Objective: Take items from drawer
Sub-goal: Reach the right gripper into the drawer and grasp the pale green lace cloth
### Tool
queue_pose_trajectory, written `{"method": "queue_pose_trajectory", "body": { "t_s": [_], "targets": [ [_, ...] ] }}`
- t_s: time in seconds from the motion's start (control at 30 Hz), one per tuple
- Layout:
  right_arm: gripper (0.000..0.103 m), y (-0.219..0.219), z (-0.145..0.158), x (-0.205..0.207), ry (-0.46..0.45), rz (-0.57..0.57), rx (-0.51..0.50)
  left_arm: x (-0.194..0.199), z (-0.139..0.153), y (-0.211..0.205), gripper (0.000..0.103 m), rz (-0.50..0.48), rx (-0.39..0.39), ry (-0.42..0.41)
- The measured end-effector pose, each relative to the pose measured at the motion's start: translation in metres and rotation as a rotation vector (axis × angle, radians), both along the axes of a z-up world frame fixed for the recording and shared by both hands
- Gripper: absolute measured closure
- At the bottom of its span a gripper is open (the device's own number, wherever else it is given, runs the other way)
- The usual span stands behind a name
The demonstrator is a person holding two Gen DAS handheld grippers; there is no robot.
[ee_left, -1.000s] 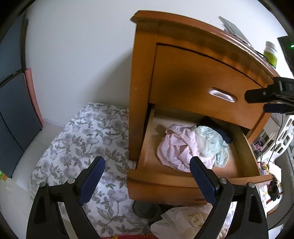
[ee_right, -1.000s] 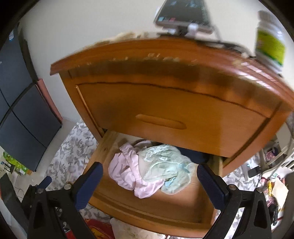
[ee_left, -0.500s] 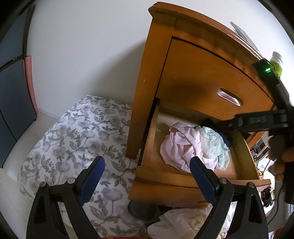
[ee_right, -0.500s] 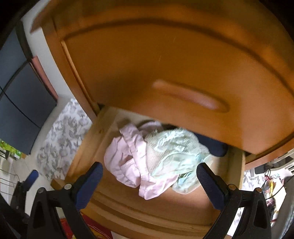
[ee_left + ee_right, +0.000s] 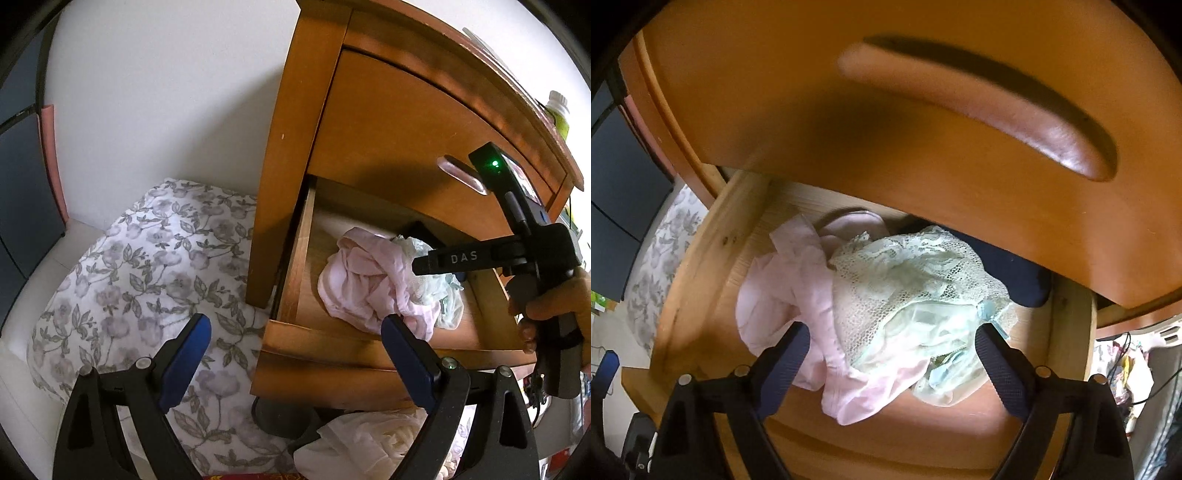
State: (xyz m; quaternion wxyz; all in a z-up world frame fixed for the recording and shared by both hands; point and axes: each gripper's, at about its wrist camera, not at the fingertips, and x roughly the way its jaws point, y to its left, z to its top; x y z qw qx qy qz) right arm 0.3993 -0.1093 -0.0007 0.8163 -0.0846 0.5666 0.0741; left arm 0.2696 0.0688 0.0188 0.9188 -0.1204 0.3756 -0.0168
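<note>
Right wrist view: right gripper (image 5: 890,347) hangs over the open drawer (image 5: 701,258), jaws closing around the mint lace (image 5: 908,291) atop pink cloth (image 5: 775,291), pads not yet pressing. Next: pinch, lift.

Garments (image 5: 879,306) in drawer (image 5: 701,258)

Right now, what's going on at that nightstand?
A person is emptying the open lower drawer. The right tool is over the clothes pile, its jaws closing with the mint lace garment and pink garment between them; nothing is gripped yet. The left tool hangs open in front of the drawer, holding nothing. A dark item lies at the back.
</note>
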Motion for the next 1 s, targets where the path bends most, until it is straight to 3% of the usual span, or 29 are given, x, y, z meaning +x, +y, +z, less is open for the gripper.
{"method": "queue_pose_trajectory", "body": {
  "t_s": [0.13, 0.3, 0.43, 1.0],
  "targets": [
    [0.017, 0.001, -0.010, 0.005, 0.029, -0.013, -0.005, 0.000, 0.000, 0.000, 0.009, -0.004, 0.001, -0.004],
    [0.019, -0.001, -0.020, 0.014, 0.048, -0.035, -0.008, -0.001, 0.001, -0.002, 0.009, -0.013, 0.003, -0.007],
    [0.030, -0.008, -0.028, 0.021, 0.066, -0.068, -0.015, -0.001, 0.001, -0.003, 0.009, -0.019, 0.005, -0.005],
    [0.047, -0.042, -0.039, 0.041, 0.098, -0.146, -0.001, 0.000, -0.001, -0.006, 0.009, -0.033, 0.013, 0.003]
  ]
}}
